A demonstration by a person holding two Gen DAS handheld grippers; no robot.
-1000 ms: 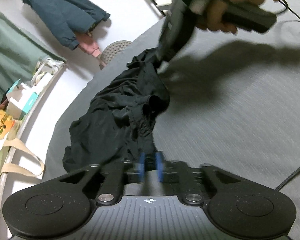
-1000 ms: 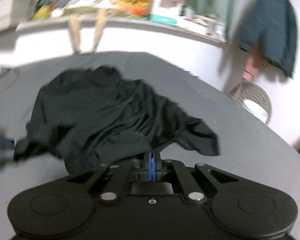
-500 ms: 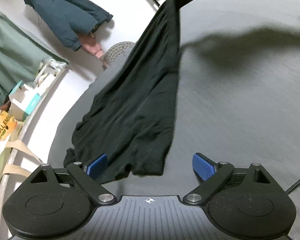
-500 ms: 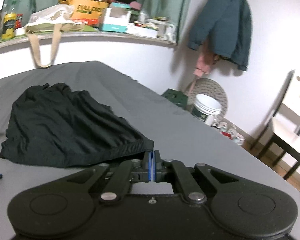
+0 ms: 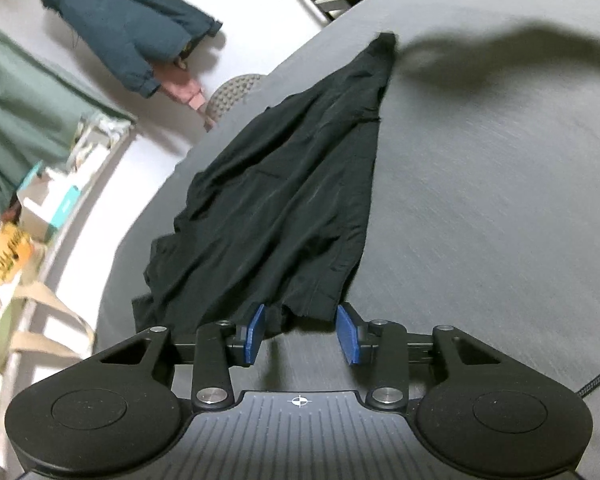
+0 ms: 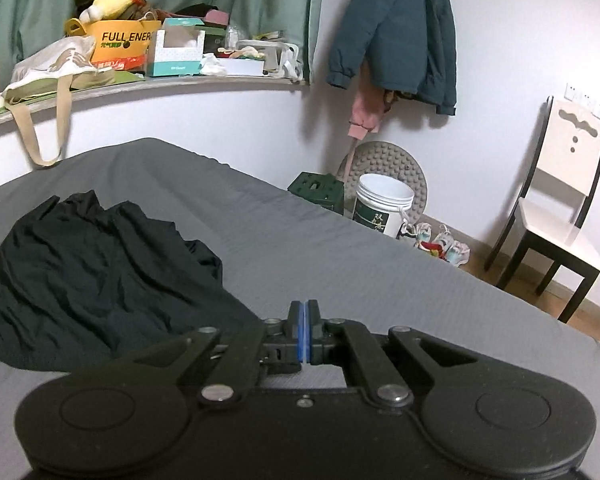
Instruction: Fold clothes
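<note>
Left gripper at garment hem, pads spread; right gripper closed.

Left gripper (image 5: 302,330) stands with blue pads apart astride the near hem of the black garment (image 5: 292,196), which runs lengthwise toward the frame's upper right on the grey bed (image 5: 480,200). Right gripper (image 6: 304,330) shows pads pressed together; whether cloth is pinched cannot be determined. The garment's far tip is blurred.

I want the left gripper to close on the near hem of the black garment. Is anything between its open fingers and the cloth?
Nothing visible is in the way. The left gripper is open, its blue pads flanking the near hem of the black garment, which lies on the bare grey sheet.
</note>
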